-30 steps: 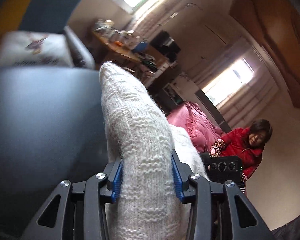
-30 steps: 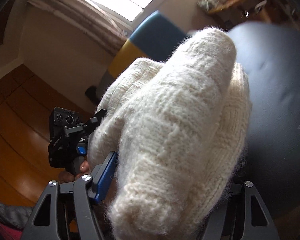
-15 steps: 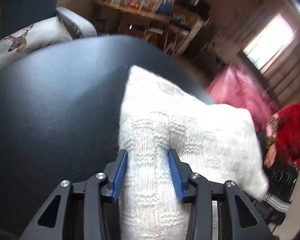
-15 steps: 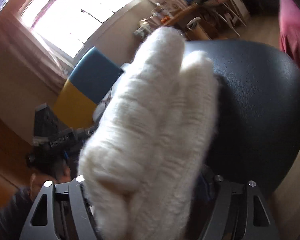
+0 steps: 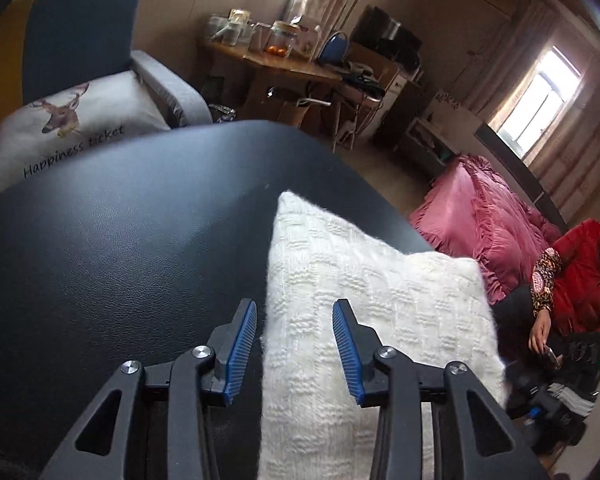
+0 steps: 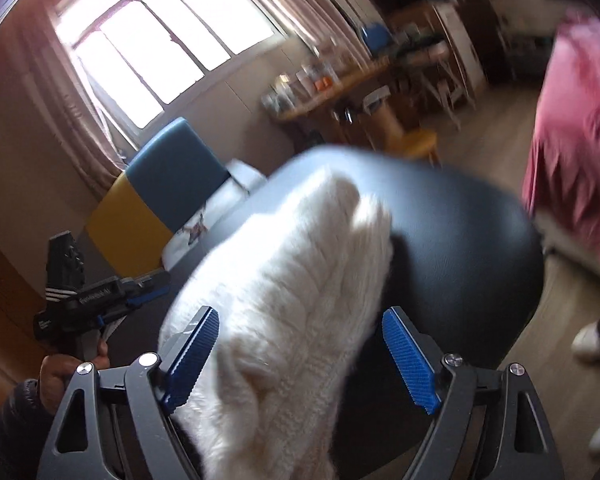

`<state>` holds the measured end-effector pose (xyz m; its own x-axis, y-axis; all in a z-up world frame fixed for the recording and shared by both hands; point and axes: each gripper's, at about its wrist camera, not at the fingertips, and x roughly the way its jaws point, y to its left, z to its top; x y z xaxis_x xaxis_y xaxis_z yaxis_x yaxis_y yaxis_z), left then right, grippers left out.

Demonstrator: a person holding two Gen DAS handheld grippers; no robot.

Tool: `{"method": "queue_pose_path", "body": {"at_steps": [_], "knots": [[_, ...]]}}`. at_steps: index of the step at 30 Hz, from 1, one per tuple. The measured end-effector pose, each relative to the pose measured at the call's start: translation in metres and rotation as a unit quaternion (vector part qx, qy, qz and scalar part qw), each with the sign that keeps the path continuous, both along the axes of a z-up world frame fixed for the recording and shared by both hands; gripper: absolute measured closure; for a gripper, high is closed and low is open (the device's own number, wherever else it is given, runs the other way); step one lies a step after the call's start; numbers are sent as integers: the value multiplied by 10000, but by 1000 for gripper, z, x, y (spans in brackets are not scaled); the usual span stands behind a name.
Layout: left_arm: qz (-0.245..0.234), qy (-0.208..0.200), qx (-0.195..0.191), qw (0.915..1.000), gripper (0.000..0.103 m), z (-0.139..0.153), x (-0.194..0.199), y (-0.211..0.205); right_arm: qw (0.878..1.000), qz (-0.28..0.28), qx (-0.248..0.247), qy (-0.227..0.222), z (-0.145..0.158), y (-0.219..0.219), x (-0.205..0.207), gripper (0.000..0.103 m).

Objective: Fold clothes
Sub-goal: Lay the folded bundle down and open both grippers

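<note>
A folded white knit sweater [image 5: 364, 320] lies on the black leather seat [image 5: 120, 248], toward its right edge nearest the pink ruffled bedding [image 5: 484, 224]. The left gripper [image 5: 294, 344] is spread, its blue pads either side of the sweater's near edge without pinching. The right gripper [image 6: 300, 354] is likewise released, jaws wide apart around the knit.

Left tool [image 5: 294, 344]: black linkage arms, silver screws, ribbed blue pads [image 5: 242, 350]. Right tool [image 6: 300, 356]: identical build. Operator's sleeve [image 6: 4, 428]: dark.

Sweater [image 5: 364, 312] on table [image 5: 120, 248] — armchair [image 5: 80, 80] behind, bed [image 5: 484, 220] right
</note>
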<state>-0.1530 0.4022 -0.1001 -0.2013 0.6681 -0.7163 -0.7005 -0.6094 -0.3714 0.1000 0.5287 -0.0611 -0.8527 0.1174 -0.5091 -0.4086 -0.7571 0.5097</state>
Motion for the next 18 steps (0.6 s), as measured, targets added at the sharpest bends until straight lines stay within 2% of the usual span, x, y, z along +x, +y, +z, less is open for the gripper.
{"method": "queue_pose_path", "body": {"at_steps": [4,6,7,11,14,16,18], "knots": [[-173,146,110,9997,64,8,14,0,9982,321,477,146,36,-5,-20,18],[-252,222,107,9994,64,11,22,3,9958,648,626,192,38,-11,-12,18],[-302,231,124,9992,64,12,26,6,9946,784,661,176,31,-14,-1,18],[-434,370,123,9983,64,11,41,9,9919,1105,623,-67,-4,-22,-1,18],[-534,412,15,9977,64,3,51,13,9918,992,445,-669,-33,-14,0,18],[-584,367,-196,9974,64,-12,58,19,9905,809,288,-1075,-60,-8,3,18],[-620,647,-376,9953,63,-23,72,25,9904,699,394,-1122,-70,-8,8,18]]}}
